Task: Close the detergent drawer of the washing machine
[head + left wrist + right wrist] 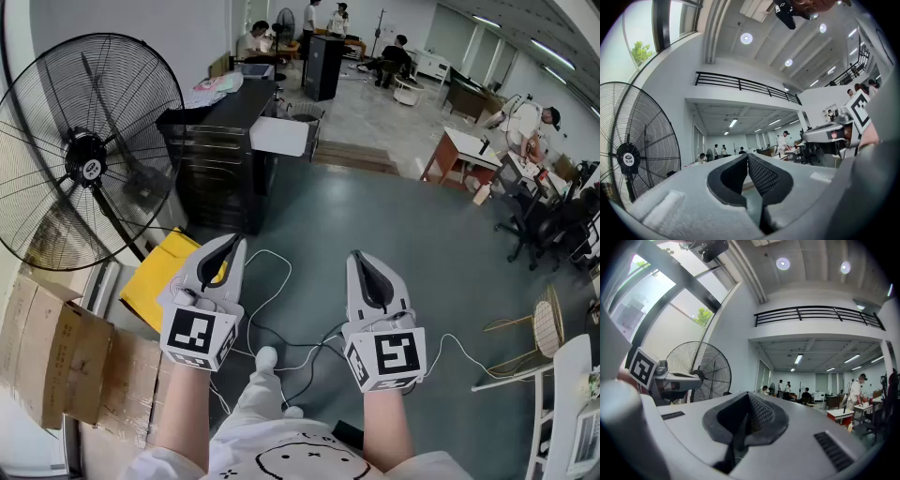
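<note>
Head view shows left gripper (229, 243) and right gripper (362, 259) both clenched on nothing, the detergent drawer in no view, so turning to find it could strike the standing fan (84, 169).

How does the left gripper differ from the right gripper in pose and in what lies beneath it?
The left gripper leans toward the middle of the head view; the right gripper points straighter. The left gripper overlaps a yellow board; the right gripper shows against grey floor. Both are shut and hold nothing.
</note>
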Available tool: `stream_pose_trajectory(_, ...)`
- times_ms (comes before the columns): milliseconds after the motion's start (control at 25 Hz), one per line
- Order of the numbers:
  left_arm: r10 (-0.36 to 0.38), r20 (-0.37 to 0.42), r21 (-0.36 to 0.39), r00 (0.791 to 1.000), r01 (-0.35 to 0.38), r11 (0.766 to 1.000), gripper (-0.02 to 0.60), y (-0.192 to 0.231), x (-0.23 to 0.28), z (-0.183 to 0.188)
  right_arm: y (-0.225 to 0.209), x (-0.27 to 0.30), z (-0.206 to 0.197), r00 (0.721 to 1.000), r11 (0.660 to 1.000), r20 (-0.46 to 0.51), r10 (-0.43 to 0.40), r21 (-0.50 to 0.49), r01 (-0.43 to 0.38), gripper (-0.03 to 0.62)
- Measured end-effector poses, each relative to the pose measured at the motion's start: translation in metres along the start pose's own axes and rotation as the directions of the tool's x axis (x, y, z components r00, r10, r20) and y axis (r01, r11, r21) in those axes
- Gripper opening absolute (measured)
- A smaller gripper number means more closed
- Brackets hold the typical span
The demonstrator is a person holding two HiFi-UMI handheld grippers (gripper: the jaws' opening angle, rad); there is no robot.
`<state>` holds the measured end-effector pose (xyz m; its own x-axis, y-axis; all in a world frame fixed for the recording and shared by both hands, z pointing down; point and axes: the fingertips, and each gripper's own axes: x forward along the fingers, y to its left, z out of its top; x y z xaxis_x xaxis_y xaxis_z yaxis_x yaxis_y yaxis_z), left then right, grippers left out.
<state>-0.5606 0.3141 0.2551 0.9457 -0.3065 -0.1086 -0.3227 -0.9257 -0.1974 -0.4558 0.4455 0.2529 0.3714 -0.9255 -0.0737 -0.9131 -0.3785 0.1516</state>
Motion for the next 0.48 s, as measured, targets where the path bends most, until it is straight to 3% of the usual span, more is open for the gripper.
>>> stream_pose_trajectory(200,-0.002,0.006,-0.004,1.000,0.002,1.000,0.018,0.013,0.015,-0.005,-0.002,0.020,-0.002,1.000,1.000,0.006,0.009,-0.001,-0.009,-0.002)
stream_pose_trajectory(360,-0.009,0.011,-0.011,1.000,0.009,1.000,0.018,0.024,0.040,-0.011,-0.009,0.045,-0.004,0.999,0.996,0.027,0.046,0.069,-0.047,0.001)
stream_pose_trajectory(480,-0.009,0.021,-0.019,1.000,0.009,1.000,0.018,0.035,0.064,-0.013,-0.020,0.069,-0.009,0.998,0.993,-0.005,0.055,0.101,-0.054,0.134)
